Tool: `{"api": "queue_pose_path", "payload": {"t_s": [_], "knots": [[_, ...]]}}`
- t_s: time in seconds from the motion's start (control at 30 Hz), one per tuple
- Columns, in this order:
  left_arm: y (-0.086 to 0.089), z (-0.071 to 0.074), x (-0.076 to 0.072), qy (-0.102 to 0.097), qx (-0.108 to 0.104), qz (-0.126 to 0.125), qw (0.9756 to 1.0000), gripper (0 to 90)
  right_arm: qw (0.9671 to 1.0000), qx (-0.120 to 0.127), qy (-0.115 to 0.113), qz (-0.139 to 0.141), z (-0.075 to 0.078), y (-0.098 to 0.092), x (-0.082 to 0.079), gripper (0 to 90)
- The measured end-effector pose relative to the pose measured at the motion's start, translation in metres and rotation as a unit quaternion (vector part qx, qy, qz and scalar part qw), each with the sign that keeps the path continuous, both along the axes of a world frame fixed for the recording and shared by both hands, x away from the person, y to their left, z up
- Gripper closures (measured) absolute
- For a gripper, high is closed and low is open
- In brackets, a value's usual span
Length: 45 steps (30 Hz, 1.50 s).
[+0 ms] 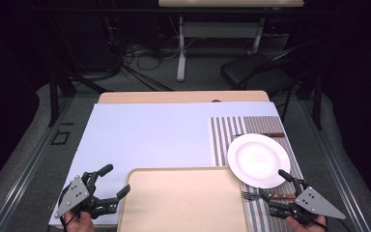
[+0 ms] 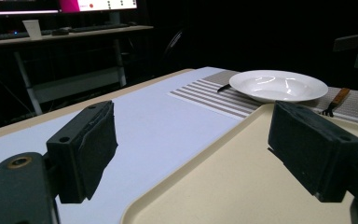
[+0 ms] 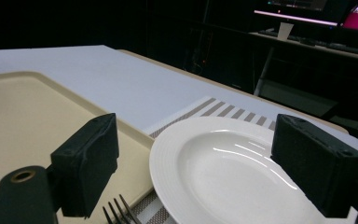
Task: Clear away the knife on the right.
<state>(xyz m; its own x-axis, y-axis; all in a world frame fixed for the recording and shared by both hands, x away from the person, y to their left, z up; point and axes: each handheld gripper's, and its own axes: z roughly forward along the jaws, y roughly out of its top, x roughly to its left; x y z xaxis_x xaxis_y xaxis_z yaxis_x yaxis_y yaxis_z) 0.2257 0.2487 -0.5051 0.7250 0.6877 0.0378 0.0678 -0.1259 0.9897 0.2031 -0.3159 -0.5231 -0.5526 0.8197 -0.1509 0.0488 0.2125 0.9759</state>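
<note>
Left gripper sits at the near left corner of the table, over the pale sheet just beside the left edge of the tray. Its jaws stand spread wide with nothing between them; in the left gripper view one jaw is over the sheet and the other over the tray's surface.

Right gripper sits at the near right corner, over the striped placemat. Its jaws are likewise spread wide and hold nothing. In the right gripper view they frame the near part of the plate without touching it.

The plate is white, upright and empty. It rests on the striped placemat at the right side of the table, and its near left rim overlaps the far right corner of the tray.

A fork with a wooden handle lies on the placemat just in front of the plate, close to the right gripper, tines pointing toward the tray. A second utensil with a wooden handle lies on the placemat just behind the plate; its type cannot be told.

The tray is beige and bare, at the near centre of the table.
</note>
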Motion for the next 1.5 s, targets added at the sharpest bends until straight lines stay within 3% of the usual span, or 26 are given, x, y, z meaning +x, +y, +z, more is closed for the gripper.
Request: {"api": "queue_pose_path", "payload": {"t_s": [0.37, 0.53, 0.77, 1.0, 1.27, 1.5], "knots": [[0.001, 0.000, 0.001, 0.012, -0.001, 0.010, 0.9999, 15.6, 0.9996, -0.015, 0.018, -0.014, 0.007, -0.011, 0.001, 14.2], [0.002, 0.001, -0.001, 0.011, 0.003, 0.011, 0.9999, 15.6, 0.9979, -0.048, 0.033, -0.029, 0.012, -0.018, 0.006, 14.5], [0.001, -0.001, 0.001, 0.018, 0.004, 0.010, 0.9998, 15.6, 0.9956, -0.065, 0.056, -0.037, 0.014, -0.028, 0.011, 19.2], [-0.001, -0.002, -0.001, 0.023, 0.007, 0.007, 0.9997, 15.6, 0.9945, -0.073, 0.054, -0.052, 0.021, -0.038, 0.017, 22.3], [0.000, -0.002, -0.001, 0.022, 0.005, 0.006, 0.9997, 15.6, 0.9925, -0.075, 0.081, -0.052, 0.034, -0.064, 0.039, 24.4], [0.000, -0.002, -0.001, 0.025, 0.006, 0.008, 0.9996, 15.6, 0.9903, -0.073, 0.098, -0.066, 0.031, -0.083, 0.059, 24.1]]}}
